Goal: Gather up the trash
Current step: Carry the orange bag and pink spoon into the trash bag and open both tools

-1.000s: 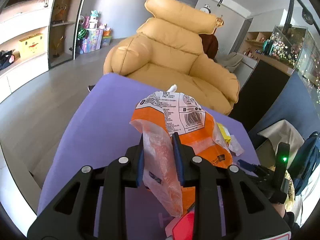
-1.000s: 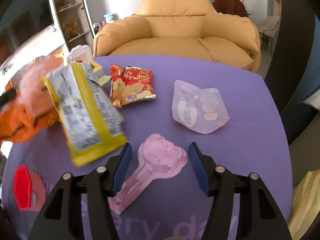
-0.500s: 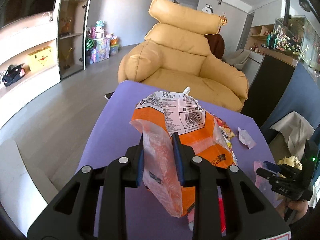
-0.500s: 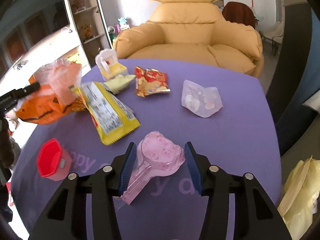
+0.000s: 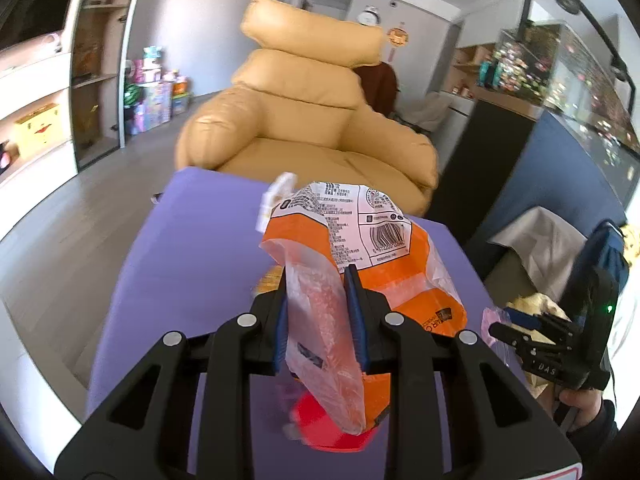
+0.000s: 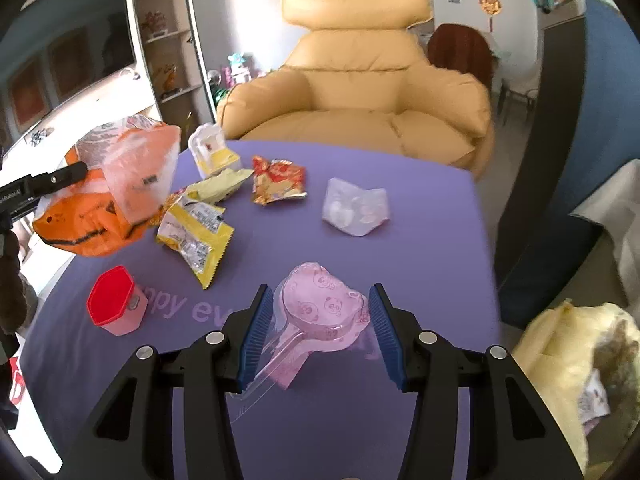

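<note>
Right tongs (image 6: 320,322): set wide, holding the pink blister shell (image 6: 320,308), handle end toward lower left of frame. Left tongs (image 5: 316,316): narrow, clamped on the orange bag (image 5: 360,280), upper left in the right view; yellow trash bag (image 6: 560,344) lies lower right, nearest the right tongs.

Each camera sits just behind its own fingers and looks forward and downward over the purple bench (image 5: 188,248). The left wrist view looks from the bench's left end, very near the orange bag (image 5: 404,280) between its fingers. The right wrist view looks from the near edge, a little higher. Both face the yellow armchair (image 6: 360,92). Both views share the bench, the armchair, the orange bag and the red hexagonal box (image 6: 114,300).
</note>
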Demonstrator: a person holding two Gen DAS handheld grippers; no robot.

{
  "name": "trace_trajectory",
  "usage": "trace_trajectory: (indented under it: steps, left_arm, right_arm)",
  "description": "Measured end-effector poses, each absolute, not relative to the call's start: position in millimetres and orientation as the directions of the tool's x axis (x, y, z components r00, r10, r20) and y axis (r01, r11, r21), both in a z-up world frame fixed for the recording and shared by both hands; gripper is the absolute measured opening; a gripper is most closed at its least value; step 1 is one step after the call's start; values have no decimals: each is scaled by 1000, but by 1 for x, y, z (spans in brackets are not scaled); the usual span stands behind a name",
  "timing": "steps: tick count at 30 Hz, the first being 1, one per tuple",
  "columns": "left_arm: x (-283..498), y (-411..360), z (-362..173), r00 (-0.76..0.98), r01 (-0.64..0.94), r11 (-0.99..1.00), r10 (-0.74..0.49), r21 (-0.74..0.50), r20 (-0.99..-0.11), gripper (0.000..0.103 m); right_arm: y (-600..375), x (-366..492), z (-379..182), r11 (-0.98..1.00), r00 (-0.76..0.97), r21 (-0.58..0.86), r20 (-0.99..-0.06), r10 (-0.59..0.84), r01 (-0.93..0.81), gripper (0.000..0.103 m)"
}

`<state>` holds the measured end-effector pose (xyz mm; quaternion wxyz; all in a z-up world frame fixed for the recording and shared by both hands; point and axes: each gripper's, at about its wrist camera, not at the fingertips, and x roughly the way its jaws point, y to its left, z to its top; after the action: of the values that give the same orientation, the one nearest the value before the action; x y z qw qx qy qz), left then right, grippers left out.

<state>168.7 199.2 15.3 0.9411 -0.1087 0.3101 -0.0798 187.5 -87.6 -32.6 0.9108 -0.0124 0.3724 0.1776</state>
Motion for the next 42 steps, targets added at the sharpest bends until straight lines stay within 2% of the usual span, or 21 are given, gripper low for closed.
trace_trajectory:
  steps: [11,23,34,38,42]
  left_arm:
    - [186,107,17,730,267,926,-374,-265,-572,24]
    - [200,-6,26,640,441,846,-531,-300,-555,24]
    - [205,-148,-12,476,628,725,-646,-283,-596,24]
    - [208,-186,-27,429,676,689,-658,-263,-619,24]
    - [213,-212,-42,361,700,649,-681,-298,-637,26]
  right_arm:
    - [-152,143,-2,973,748,84,-626,221,-216,47]
    - [-249,96,30,1000,821,22,-571,19,-8,47]
    - [-330,72,32,985,821,-6,-552,-147,172,47]
    - [-352,76,22,980,813,-1,-559,-165,198,47]
    - [-362,84,15,978,809,11,-563,-166,208,47]
